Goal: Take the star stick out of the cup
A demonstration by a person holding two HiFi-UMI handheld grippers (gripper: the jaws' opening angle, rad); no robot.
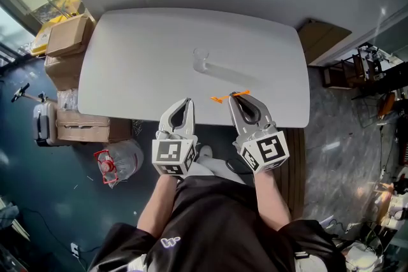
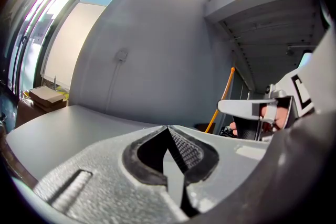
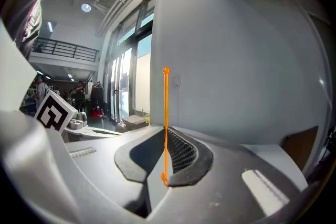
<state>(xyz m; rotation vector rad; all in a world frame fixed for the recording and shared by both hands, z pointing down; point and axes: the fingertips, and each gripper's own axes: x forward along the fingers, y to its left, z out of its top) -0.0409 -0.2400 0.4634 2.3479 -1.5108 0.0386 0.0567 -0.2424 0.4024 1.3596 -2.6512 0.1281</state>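
A clear plastic cup [image 1: 201, 62] stands upright and empty near the middle of the white table [image 1: 140, 54]. My right gripper [image 1: 238, 97] hovers over the table's near edge, shut on the thin orange star stick [image 1: 224, 98], which juts out to the left of the tips. In the right gripper view the stick [image 3: 165, 113] runs straight up between the closed jaws of the right gripper [image 3: 164, 131]. My left gripper [image 1: 186, 101] is beside it at the near edge, shut and empty [image 2: 168, 128]. The left gripper view also catches the stick [image 2: 223, 97].
Cardboard boxes [image 1: 66, 36] are stacked on the floor left of the table, with a suitcase [image 1: 44, 122] and a clear bag [image 1: 120, 160] nearer me. A brown board [image 1: 323, 39] leans at the table's far right. A white wall rises behind the table.
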